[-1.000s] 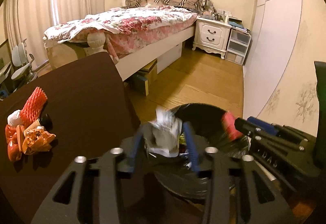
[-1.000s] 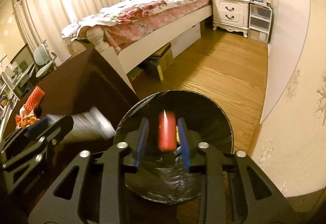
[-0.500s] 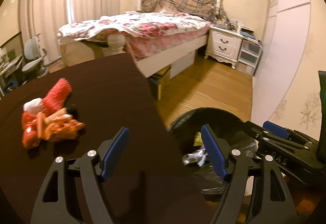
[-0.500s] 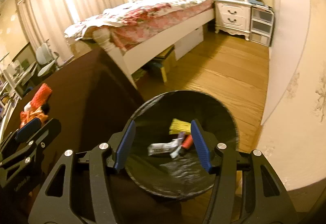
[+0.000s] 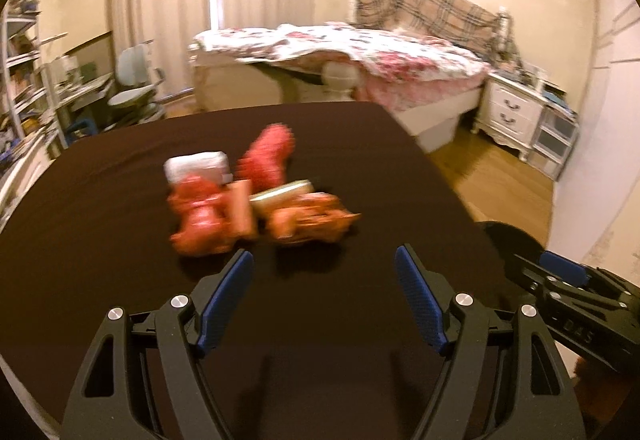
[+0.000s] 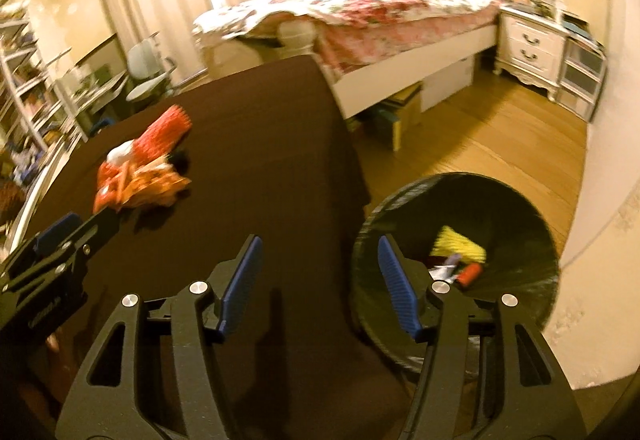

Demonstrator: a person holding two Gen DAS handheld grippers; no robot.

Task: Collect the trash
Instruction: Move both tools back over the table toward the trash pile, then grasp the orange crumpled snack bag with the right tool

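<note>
A pile of trash lies on the dark brown table: red and orange wrappers, a red foam net and a white piece. The pile also shows in the right wrist view. My left gripper is open and empty, just short of the pile. My right gripper is open and empty over the table's right edge. The black bin stands on the floor beside the table and holds a yellow piece, a red piece and a wrapper.
A bed with a flowered cover stands behind the table. A white nightstand stands at the right wall. Boxes lie under the bed. A desk chair and shelves stand at the left.
Both grippers opened and dropped their trash into the bin. Both have swung left from the bin toward the pile on the table.
</note>
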